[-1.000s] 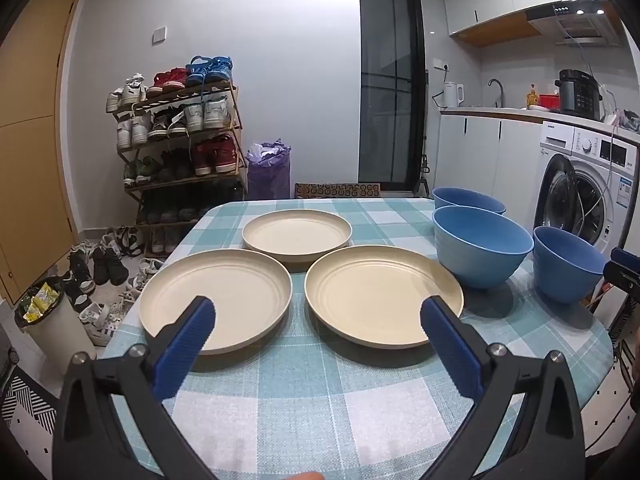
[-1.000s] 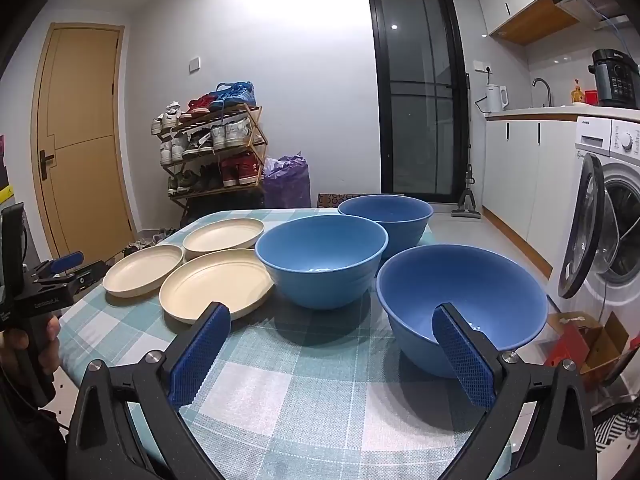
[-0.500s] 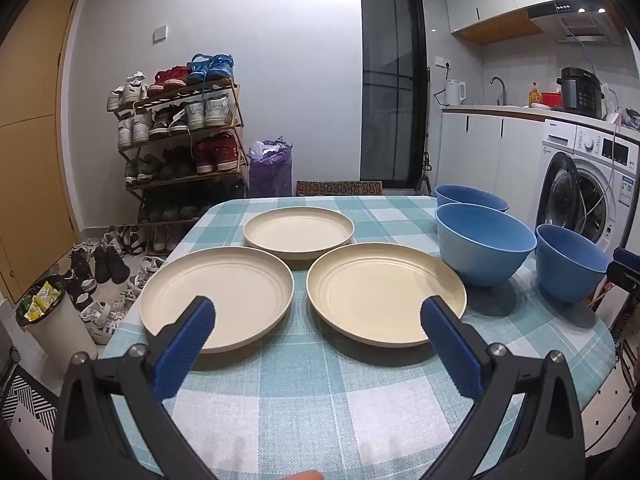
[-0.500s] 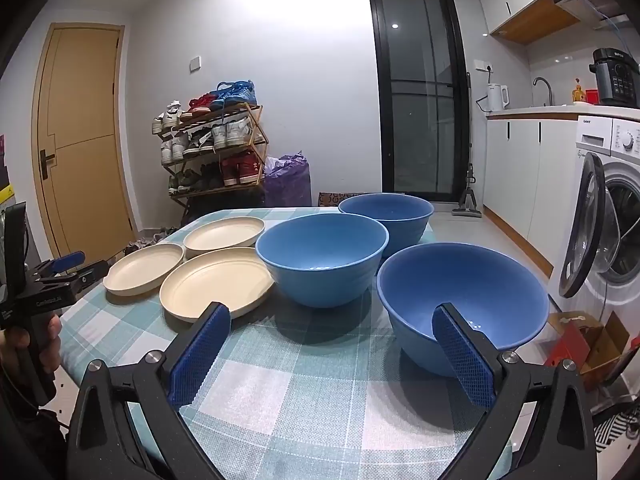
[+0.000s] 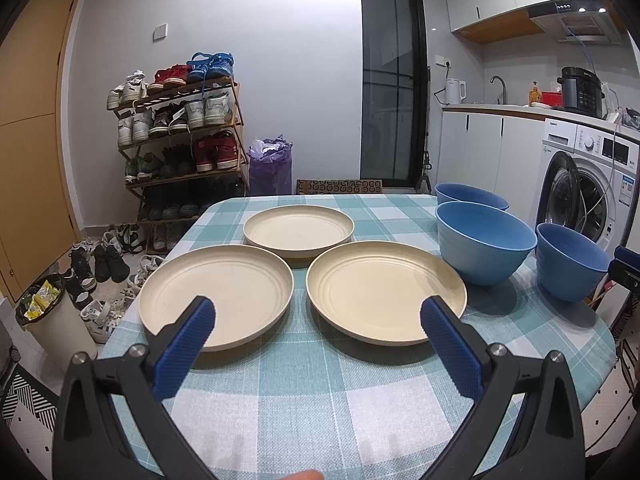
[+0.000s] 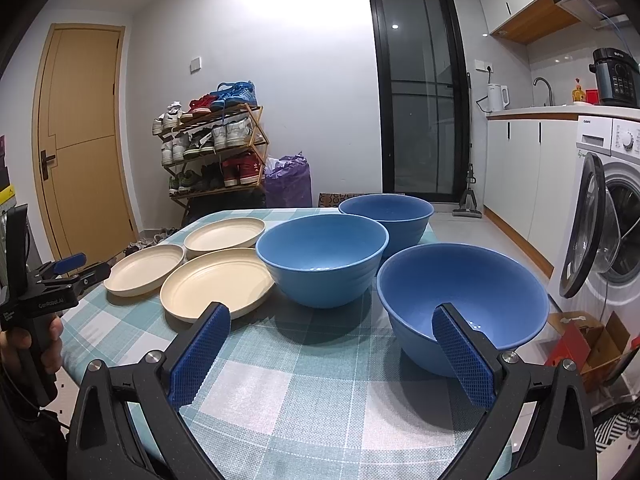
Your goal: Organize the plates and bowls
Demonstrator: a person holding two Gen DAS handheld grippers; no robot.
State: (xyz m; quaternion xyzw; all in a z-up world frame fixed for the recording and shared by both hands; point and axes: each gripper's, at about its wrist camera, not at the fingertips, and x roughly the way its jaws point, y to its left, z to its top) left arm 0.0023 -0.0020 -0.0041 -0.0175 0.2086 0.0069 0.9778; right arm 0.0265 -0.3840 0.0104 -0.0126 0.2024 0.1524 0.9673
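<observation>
On the table covered with a teal-and-white checked cloth [image 5: 320, 392], three round cream plates lie in a triangle: the left one [image 5: 216, 290] and the right one [image 5: 386, 290] side by side nearest the left gripper [image 5: 318, 320], the third [image 5: 299, 230] behind them. Three deep blue bowls stand in a row on the right side, the near one [image 6: 462, 306], the middle one [image 6: 322, 258] and the far one [image 6: 386, 214]. Both the left gripper and the right gripper [image 6: 330, 322] hover above the cloth with jaws spread wide, holding nothing.
</observation>
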